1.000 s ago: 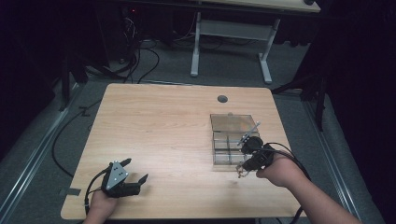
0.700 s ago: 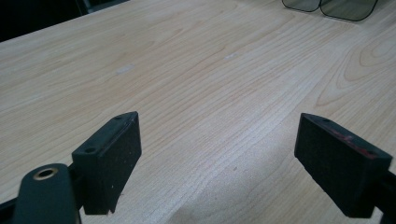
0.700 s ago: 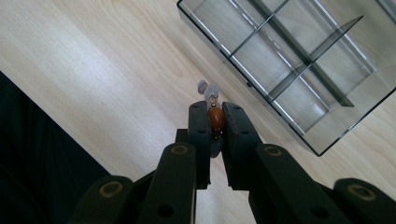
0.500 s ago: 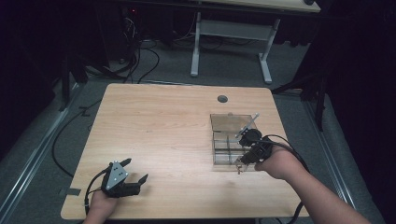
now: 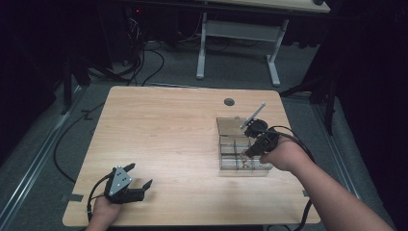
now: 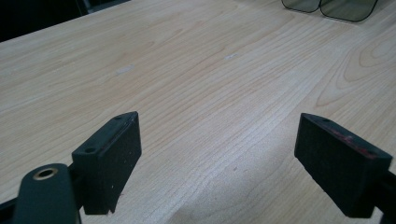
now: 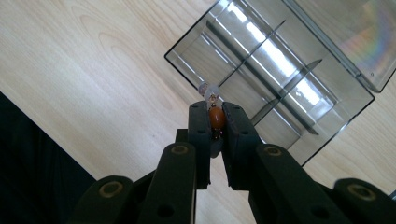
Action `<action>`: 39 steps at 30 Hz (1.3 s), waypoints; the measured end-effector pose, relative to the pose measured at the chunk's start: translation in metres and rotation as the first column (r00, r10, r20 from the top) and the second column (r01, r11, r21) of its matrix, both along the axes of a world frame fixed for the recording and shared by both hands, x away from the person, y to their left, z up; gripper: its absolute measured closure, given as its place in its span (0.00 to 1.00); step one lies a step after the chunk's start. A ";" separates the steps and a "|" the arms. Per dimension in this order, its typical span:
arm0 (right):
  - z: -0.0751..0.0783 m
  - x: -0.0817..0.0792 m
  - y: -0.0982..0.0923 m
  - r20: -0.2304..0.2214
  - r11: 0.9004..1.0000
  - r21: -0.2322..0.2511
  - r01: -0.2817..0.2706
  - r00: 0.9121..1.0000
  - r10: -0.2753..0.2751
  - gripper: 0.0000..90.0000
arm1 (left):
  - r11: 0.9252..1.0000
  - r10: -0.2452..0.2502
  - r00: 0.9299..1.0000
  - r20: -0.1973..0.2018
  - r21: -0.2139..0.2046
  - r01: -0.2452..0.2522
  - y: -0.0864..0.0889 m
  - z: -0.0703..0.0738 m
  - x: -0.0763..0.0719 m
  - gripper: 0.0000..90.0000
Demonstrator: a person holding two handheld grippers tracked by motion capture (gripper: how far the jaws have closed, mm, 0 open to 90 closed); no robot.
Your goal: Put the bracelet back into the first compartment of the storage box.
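A clear plastic box (image 5: 222, 150) with several compartments sits right of the table's middle, its lid (image 5: 229, 126) open at the far side. My right gripper (image 5: 247, 155) hovers over the box's near compartments. Its jaws are shut on a small beaded piece (image 7: 215, 118) with an orange bead between the pads and a pale bead sticking out past the tips. In the right gripper view, my right gripper (image 7: 215, 108) points down at the box (image 7: 280, 70) and its lid (image 7: 359, 32). My left gripper (image 5: 138, 176) rests open at the table's front left, nothing between its jaws (image 6: 233, 158).
The wooden table (image 5: 163, 130) has a round cable hole (image 5: 229, 102) near its far edge. Cables lie on the floor at left, and a second desk's white legs (image 5: 202, 43) stand behind. The box sits close to the table's right edge.
My right gripper has lifted and drifted a little toward the far side over the box, still holding the beaded piece. The left gripper has stayed where it was.
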State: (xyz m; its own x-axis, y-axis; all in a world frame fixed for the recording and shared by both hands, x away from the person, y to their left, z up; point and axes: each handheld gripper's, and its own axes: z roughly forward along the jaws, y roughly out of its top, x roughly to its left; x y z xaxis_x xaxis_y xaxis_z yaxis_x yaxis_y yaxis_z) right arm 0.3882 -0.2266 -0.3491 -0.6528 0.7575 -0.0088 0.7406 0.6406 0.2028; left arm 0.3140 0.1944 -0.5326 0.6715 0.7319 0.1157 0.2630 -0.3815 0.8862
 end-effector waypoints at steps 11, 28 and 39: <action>-0.003 0.024 0.009 -0.016 1.000 0.018 -0.004 1.000 0.004 0.92 | 1.000 -0.001 1.000 -0.002 -0.002 0.001 0.000 0.000 0.000 0.17; -0.024 0.062 0.018 -0.015 1.000 0.018 0.018 1.000 -0.018 0.92 | 1.000 -0.001 1.000 -0.002 -0.003 0.001 0.000 0.000 0.000 0.17; -0.035 0.082 0.025 -0.012 1.000 0.013 0.015 1.000 -0.015 0.92 | 1.000 -0.002 1.000 -0.002 -0.003 0.002 0.000 0.000 0.000 0.17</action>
State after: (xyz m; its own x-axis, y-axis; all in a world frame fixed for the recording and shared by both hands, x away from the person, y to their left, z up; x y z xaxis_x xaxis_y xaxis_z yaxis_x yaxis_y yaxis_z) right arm 0.4700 -0.2016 -0.3839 -0.6416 0.7670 0.0085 0.7523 0.6270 0.2023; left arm 0.3142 0.1948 -0.5326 0.6734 0.7308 0.1118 0.2644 -0.3793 0.8867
